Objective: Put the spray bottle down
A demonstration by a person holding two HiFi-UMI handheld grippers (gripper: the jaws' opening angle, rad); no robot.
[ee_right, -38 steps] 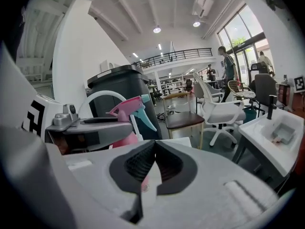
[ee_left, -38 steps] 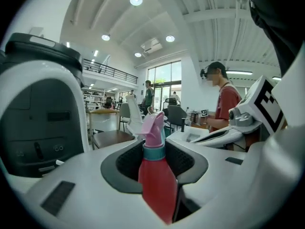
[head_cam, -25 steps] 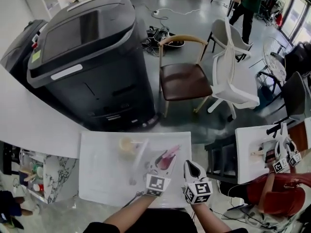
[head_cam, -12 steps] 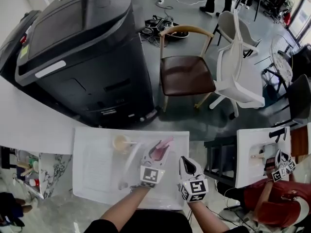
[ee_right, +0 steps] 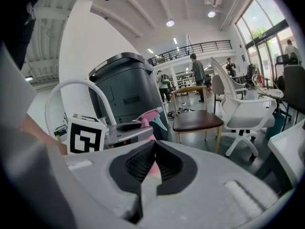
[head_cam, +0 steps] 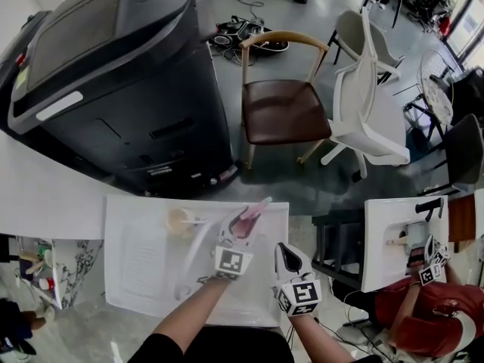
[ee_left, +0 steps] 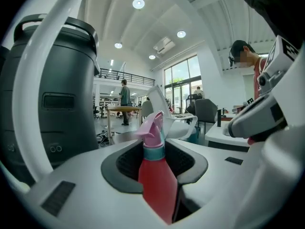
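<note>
Head view has the spray bottle (head_cam: 245, 222) over the table (head_cam: 140, 267) near its far edge, toward the far right corner. It leans with its pink nozzle out past that edge. Whether its base touches the table cannot be told. The left tool (head_cam: 237, 234) is clenched on the bottle: in the left gripper view the red body (ee_left: 156, 178) sits wedged between the two dark pads, with the teal collar and pink head rising above them. The right tool (head_cam: 288, 259) hangs just beside it over the near right part of the table, its jaws pressed together on nothing (ee_right: 153, 160). A pale cup (head_cam: 180, 221) stands near the far edge, left of the bottle, and a white curved tube (head_cam: 192, 254) lies between them. Beyond the far edge stand a big dark machine (head_cam: 113, 74) and a brown-seated chair (head_cam: 284, 112).
</note>
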